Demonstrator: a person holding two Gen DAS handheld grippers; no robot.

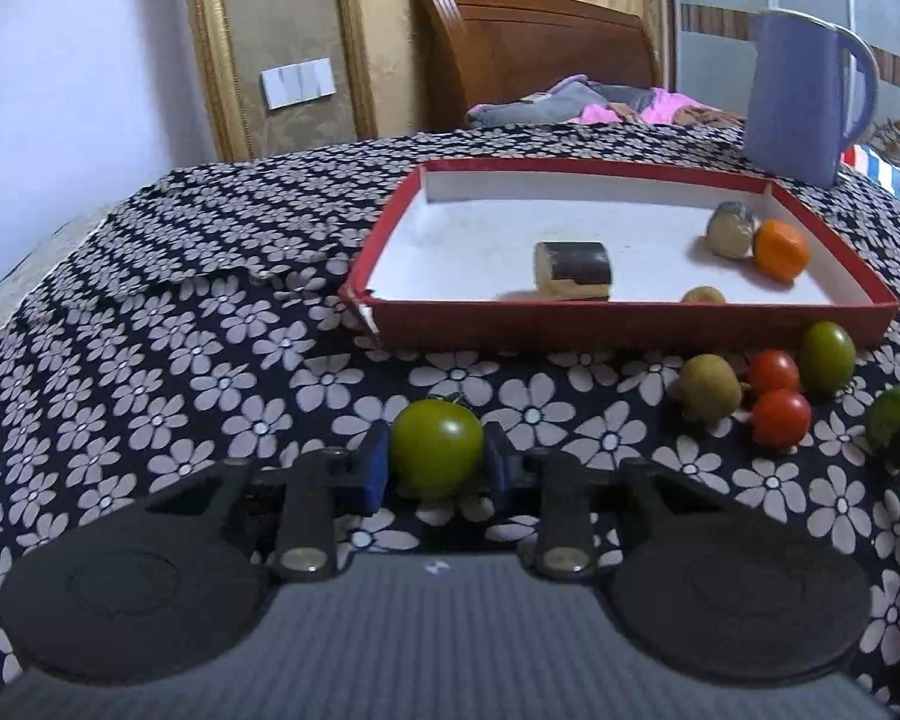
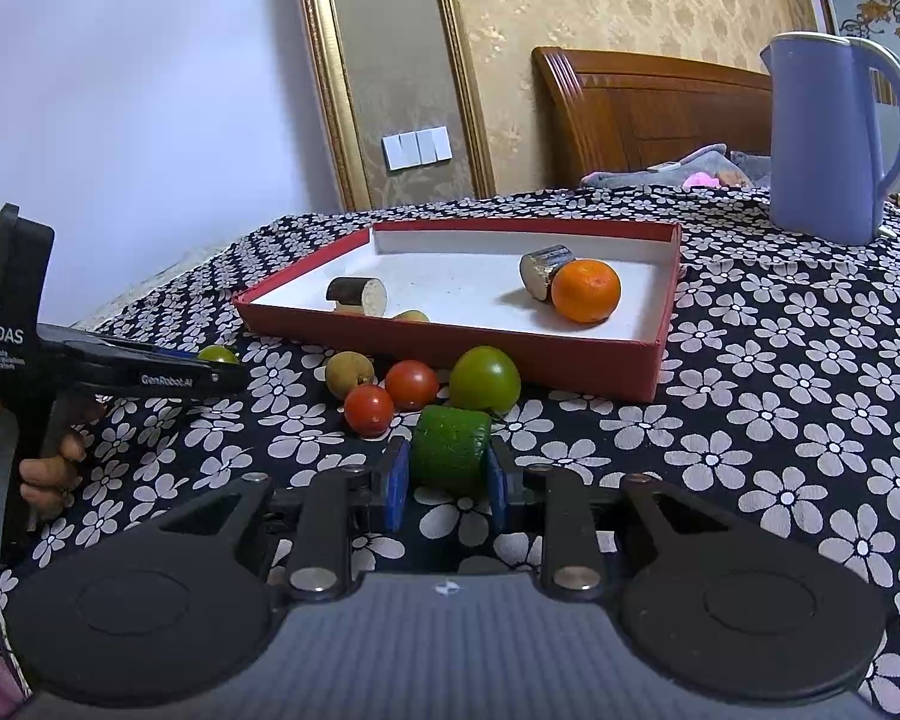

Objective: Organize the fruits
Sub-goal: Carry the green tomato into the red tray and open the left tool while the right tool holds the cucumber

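My left gripper (image 1: 437,468) is shut on a green tomato (image 1: 437,450) that rests on the flowered cloth. In the right wrist view my right gripper (image 2: 448,480) is shut on a green cylinder-shaped chunk (image 2: 450,447). Beyond it lie a brown fruit (image 2: 349,373), two red tomatoes (image 2: 368,409) and a second green tomato (image 2: 485,380). Behind these stands a red tray (image 2: 450,342) with a white floor. It holds an orange (image 2: 586,290), two dark-skinned cut pieces (image 2: 359,295) and a small brown fruit (image 2: 411,316).
A lilac kettle (image 2: 834,138) stands behind the tray at the right. A person's hand (image 2: 48,468) grips the left tool at the left edge. The flowered cloth (image 1: 180,330) covers the table, and a wooden headboard (image 1: 540,54) and bedding lie beyond.
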